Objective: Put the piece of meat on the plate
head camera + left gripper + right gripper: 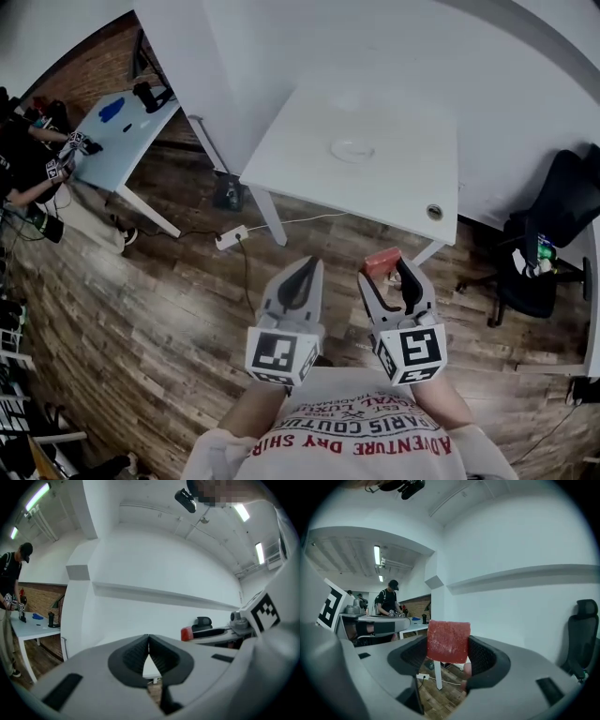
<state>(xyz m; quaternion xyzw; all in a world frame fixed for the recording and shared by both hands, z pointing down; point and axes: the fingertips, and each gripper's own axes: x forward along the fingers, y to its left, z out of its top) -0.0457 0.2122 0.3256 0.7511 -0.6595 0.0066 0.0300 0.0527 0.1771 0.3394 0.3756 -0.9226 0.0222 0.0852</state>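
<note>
A red slab of meat [448, 641] sits clamped between the jaws of my right gripper [449, 654]; in the head view the meat [382, 261] shows at the tip of that gripper [386, 270], above the wooden floor short of the table. My left gripper [306, 269] hangs beside it, jaws together and holding nothing, as in its own view [149, 649], where the meat [187, 633] shows to the right. A pale round plate [352, 149] lies on the white table [309, 127] ahead of both grippers.
A black office chair [553, 234] stands right of the table. A power strip [231, 237] with a cable lies on the floor by the table leg. At the far left, a person [23, 159] works at a second white table [117, 141].
</note>
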